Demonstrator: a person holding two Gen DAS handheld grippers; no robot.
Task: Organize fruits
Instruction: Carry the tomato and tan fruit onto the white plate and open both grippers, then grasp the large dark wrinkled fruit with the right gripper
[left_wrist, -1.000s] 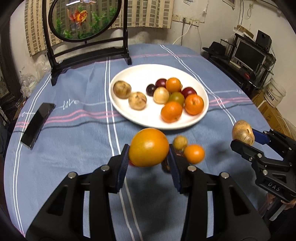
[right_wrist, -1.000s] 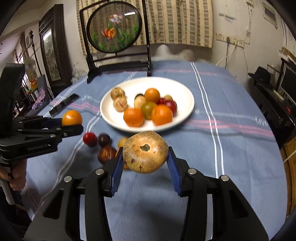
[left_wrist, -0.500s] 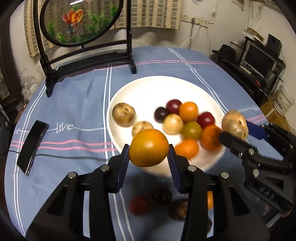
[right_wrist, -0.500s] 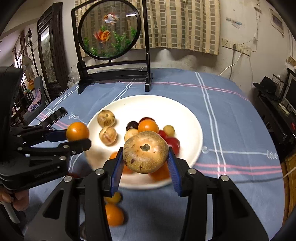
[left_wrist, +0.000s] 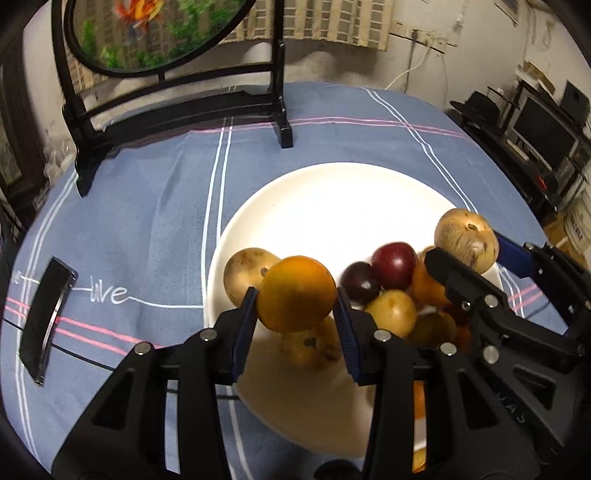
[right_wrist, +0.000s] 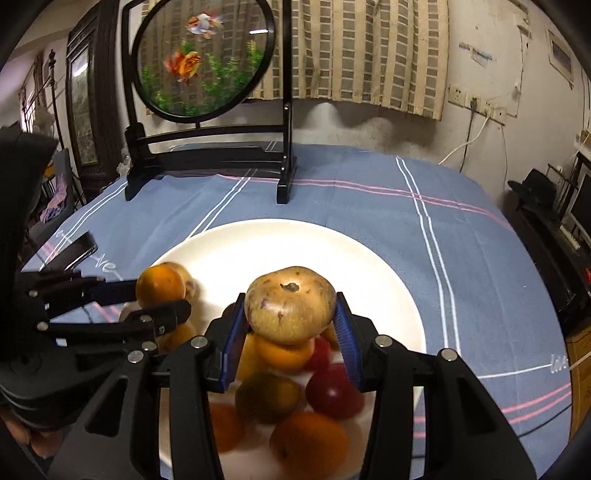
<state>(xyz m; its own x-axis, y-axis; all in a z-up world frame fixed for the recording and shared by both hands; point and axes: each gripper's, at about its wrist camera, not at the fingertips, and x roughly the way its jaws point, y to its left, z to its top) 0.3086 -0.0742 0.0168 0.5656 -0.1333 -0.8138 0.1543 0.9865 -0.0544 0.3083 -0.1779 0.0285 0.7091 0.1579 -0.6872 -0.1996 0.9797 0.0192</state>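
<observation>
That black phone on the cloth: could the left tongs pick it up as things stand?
Probably not right now. The left tongs are already shut on an orange over the plate, so they are full. The phone lies flat off to their side, with bare cloth between.

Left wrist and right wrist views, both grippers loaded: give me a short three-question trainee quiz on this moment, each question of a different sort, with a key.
1. True or false: the left gripper is empty.
2. Multiple choice: the fruit in the right gripper is
A. a dark red plum
B. a brown speckled round fruit
C. a green lime
3. Fill in: both grippers hang over the white ____ that already holds fruit.

Key
1. False: its fingers clamp an orange.
2. B
3. plate
</observation>
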